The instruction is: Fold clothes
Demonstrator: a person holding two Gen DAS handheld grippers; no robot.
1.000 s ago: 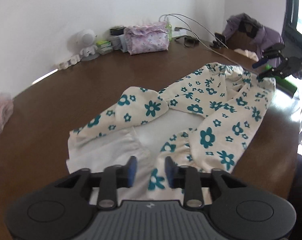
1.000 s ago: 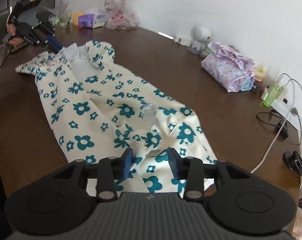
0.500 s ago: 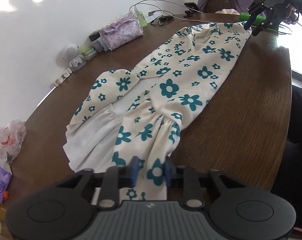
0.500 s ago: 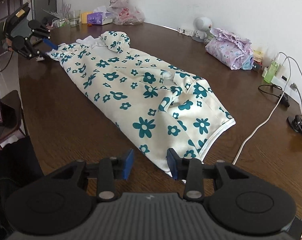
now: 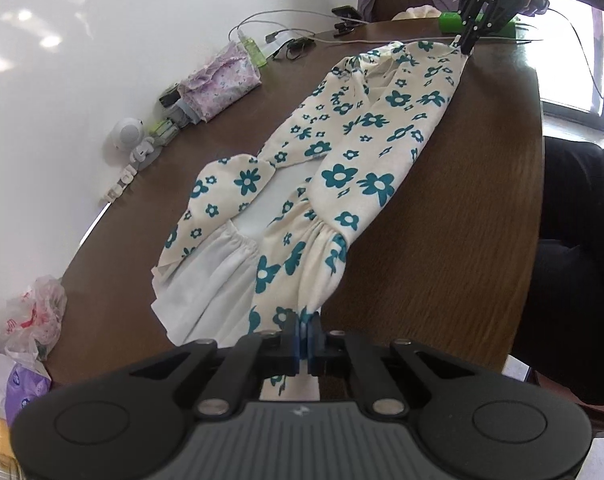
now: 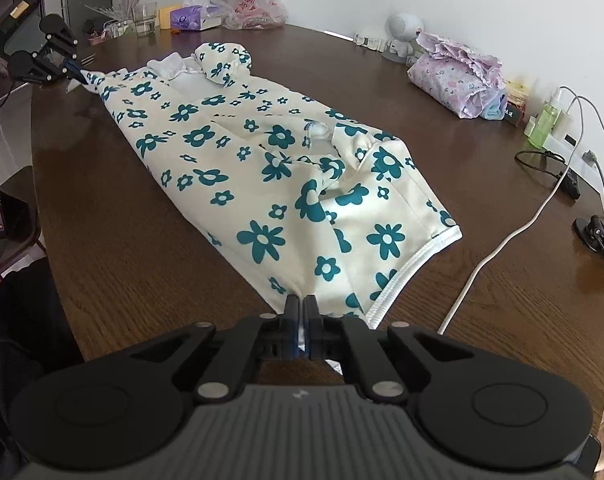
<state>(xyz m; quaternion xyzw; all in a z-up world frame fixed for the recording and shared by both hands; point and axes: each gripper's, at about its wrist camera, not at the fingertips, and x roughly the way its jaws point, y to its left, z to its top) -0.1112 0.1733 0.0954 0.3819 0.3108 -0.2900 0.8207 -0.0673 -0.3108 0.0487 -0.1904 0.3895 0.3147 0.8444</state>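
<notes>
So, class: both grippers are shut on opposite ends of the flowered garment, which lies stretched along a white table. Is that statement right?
Not quite. The table is dark brown wood, not white; the right wrist view shows it. The rest holds: the left gripper and the right gripper are each shut on an opposite end of the flowered garment, stretched along the table.
</notes>
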